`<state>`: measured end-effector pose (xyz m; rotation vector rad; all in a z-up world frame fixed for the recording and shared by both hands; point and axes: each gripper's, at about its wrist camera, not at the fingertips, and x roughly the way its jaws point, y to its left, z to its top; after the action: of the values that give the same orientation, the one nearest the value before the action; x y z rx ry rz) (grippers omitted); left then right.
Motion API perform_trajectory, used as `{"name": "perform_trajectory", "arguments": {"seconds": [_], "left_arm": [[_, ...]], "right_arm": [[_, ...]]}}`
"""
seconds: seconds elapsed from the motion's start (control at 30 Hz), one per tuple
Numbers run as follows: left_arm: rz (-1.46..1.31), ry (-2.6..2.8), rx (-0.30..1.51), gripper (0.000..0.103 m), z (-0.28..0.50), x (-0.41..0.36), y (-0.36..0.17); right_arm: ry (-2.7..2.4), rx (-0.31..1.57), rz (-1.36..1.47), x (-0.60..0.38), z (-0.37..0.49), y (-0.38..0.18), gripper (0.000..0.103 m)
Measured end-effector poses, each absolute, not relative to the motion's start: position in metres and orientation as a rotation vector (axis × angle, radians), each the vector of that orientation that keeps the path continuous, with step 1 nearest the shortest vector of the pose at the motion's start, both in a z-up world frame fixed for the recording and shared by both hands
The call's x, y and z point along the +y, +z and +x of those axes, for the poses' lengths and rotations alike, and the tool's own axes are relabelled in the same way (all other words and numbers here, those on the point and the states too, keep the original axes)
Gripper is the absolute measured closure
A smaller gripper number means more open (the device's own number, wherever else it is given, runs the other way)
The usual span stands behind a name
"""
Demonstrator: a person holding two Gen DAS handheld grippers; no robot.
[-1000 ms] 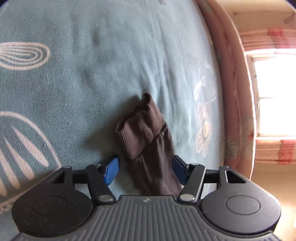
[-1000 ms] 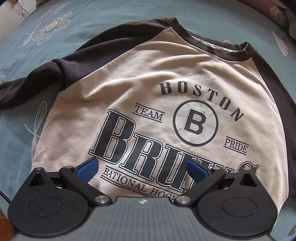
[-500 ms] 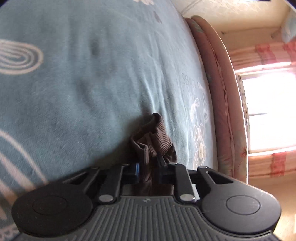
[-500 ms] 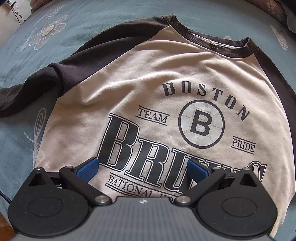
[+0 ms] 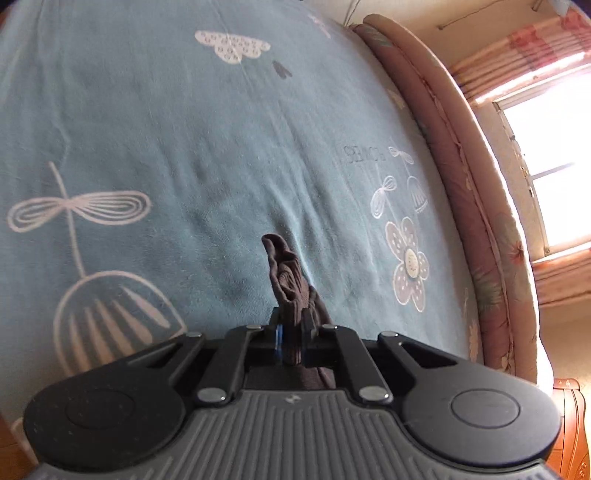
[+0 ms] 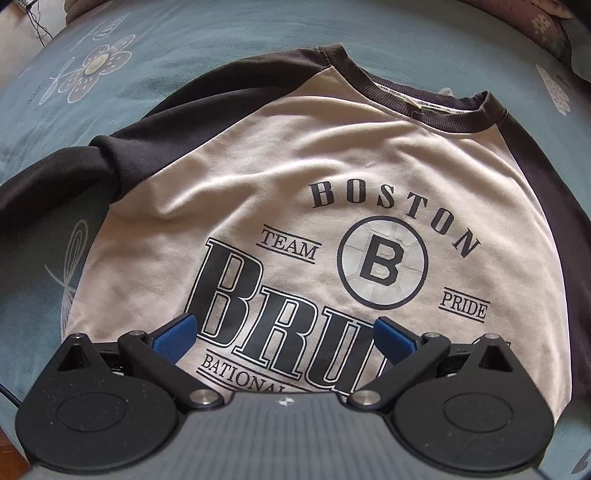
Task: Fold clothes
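A white raglan sweatshirt (image 6: pixel 295 177) with dark sleeves and "Boston Bruins" print lies front up on the blue bedsheet (image 6: pixel 221 33). Its left sleeve (image 6: pixel 66 166) runs off to the left. My right gripper (image 6: pixel 284 332) is open and empty, hovering over the lower part of the print. In the left wrist view my left gripper (image 5: pixel 291 339) is shut on the dark ribbed sleeve cuff (image 5: pixel 284 273), which sticks up bunched between the fingers, lifted off the sheet (image 5: pixel 184 129).
The bed's pink padded edge (image 5: pixel 476 192) curves along the right of the left wrist view, with a bright window (image 5: pixel 550 166) and striped curtains beyond. A wooden frame (image 5: pixel 569 424) shows at bottom right. A pillow edge (image 6: pixel 576 44) lies at the top right.
My left gripper closed on the sleeve cuff and has lifted it, bunching it upright. My right gripper stayed open and drifted slightly over the shirt.
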<state>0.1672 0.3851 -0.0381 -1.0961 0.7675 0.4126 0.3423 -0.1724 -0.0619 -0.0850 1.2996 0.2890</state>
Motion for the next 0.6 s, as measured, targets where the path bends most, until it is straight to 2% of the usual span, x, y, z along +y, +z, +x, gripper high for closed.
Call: {"name": "perform_trajectory", "arguments": {"seconds": [0.23,0.43,0.53,0.6], "left_arm": [[-0.862,0.312,0.934,0.097,0.162,0.357,-0.014],[-0.887,0.379,0.978,0.097,0.128,0.354,-0.011],[-0.904,0.397,1.068,0.096,0.126,0.353,-0.033],[-0.934,0.408,1.135,0.091,0.128,0.354,-0.052]], "right_arm": [[0.313,1.307,-0.102,-0.171,0.337,-0.065,0.0],[0.317,1.31,-0.107,-0.177,0.338,-0.064,0.0],[0.316,1.312,-0.103,-0.18,0.338,-0.063,0.0],[0.316,1.317,-0.103,-0.18,0.339,-0.064,0.0]]}}
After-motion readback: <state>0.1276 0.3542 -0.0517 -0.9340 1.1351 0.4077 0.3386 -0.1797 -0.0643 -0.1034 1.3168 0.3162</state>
